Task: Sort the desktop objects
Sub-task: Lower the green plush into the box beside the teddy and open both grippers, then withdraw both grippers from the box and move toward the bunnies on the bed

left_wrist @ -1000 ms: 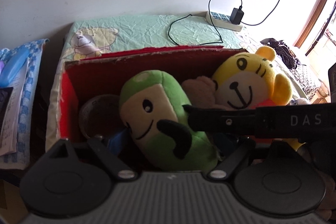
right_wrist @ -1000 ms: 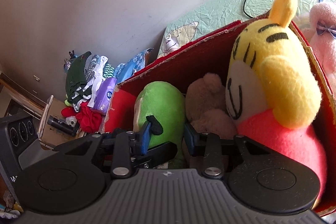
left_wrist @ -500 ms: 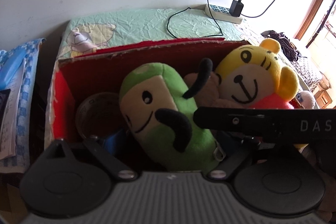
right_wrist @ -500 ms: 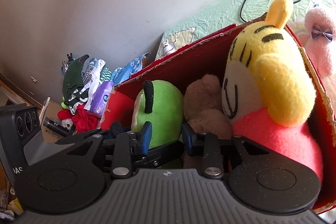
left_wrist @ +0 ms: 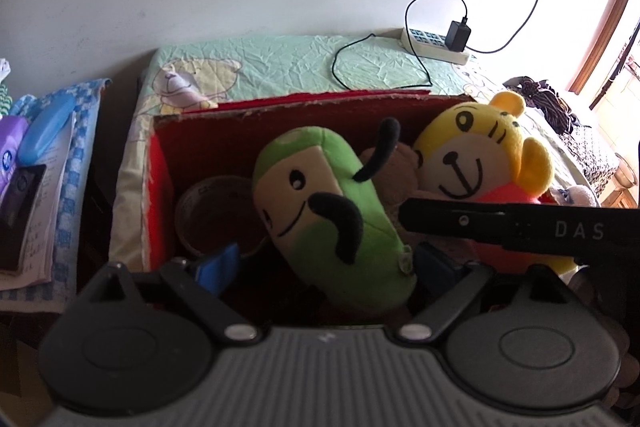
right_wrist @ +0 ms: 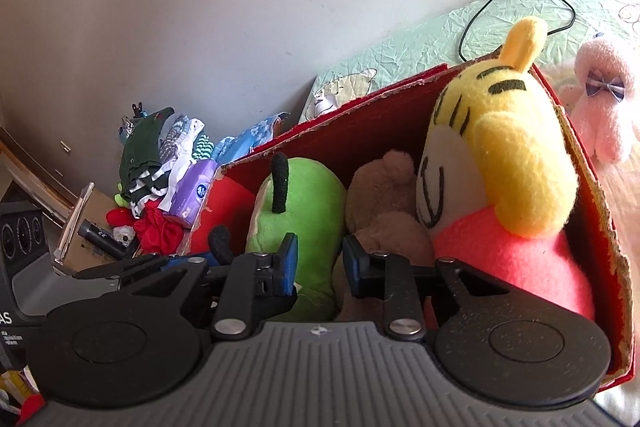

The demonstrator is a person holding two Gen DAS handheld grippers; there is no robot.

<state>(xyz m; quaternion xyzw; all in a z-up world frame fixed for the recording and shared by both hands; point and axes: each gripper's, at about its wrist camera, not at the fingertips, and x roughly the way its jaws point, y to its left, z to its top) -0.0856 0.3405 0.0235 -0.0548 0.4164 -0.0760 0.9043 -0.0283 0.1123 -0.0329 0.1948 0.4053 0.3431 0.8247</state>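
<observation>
A red cardboard box [left_wrist: 280, 131] [right_wrist: 592, 187] holds a green plush [left_wrist: 328, 211] [right_wrist: 300, 203], a brown plush [left_wrist: 396, 171] [right_wrist: 384, 199], a yellow tiger plush [left_wrist: 476, 159] [right_wrist: 508, 155] and a tape roll [left_wrist: 212, 211]. My left gripper [left_wrist: 320, 267] is open, its blue pads on either side of the green plush's lower end. My right gripper [right_wrist: 320, 263] is open with a narrow gap, just above the box between the green and brown plush. The right gripper's body crosses the left wrist view as a black bar [left_wrist: 500, 223].
The box stands on a green bedsheet [left_wrist: 280, 67] with a power strip [left_wrist: 436, 45] and black cable [left_wrist: 376, 67]. A pink plush [right_wrist: 604, 107] lies right of the box. Clothes, a tissue pack [right_wrist: 192, 195] and clutter lie left, beside a phone [left_wrist: 20, 211].
Both grippers have pulled up and back from the box, so more of it shows. The green plush's black arm has swung up. The left gripper's pads now stand apart around the green plush.
</observation>
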